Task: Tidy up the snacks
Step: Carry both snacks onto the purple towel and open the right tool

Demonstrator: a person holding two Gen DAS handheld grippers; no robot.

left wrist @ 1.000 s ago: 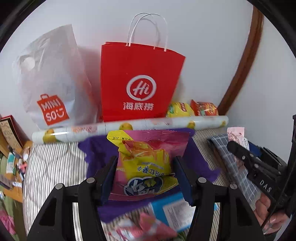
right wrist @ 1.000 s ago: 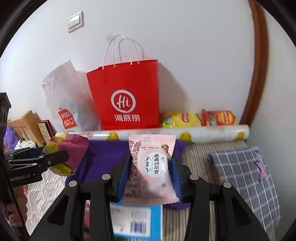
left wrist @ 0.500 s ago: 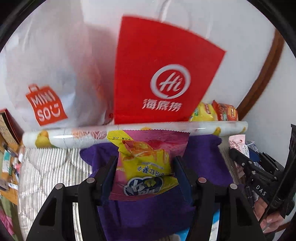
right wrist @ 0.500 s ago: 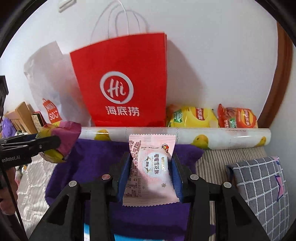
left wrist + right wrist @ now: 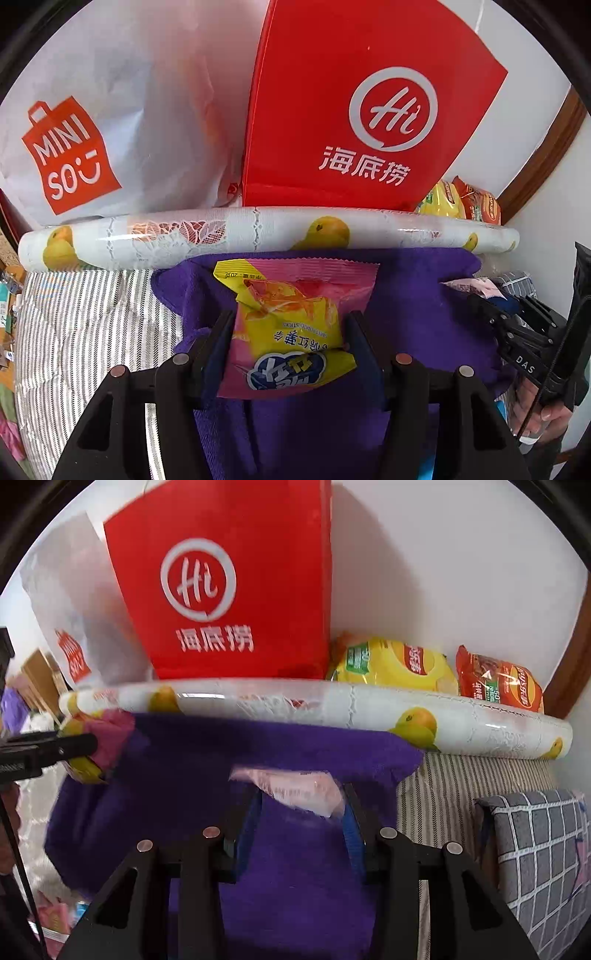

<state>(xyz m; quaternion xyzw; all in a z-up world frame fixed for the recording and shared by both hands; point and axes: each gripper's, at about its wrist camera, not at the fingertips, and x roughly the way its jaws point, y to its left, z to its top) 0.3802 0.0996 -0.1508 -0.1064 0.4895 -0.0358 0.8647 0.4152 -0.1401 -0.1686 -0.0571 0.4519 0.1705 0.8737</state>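
Two light, crinkly packets: my left tool (image 5: pixel 290 341) pinches the pink-yellow packet (image 5: pixel 291 332) mid-body; right tool (image 5: pixel 301 814), jaws parted, frees the pale pink packet (image 5: pixel 295 788)

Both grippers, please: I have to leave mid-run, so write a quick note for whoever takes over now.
Left gripper: shut on the pink-yellow potato-stick packet, above the purple cloth.
Right gripper: pale pink snack packet blurred between its fingers; grip unclear.
Done: yellow bag and orange bag lie behind the patterned roll.
Left: place both packets.
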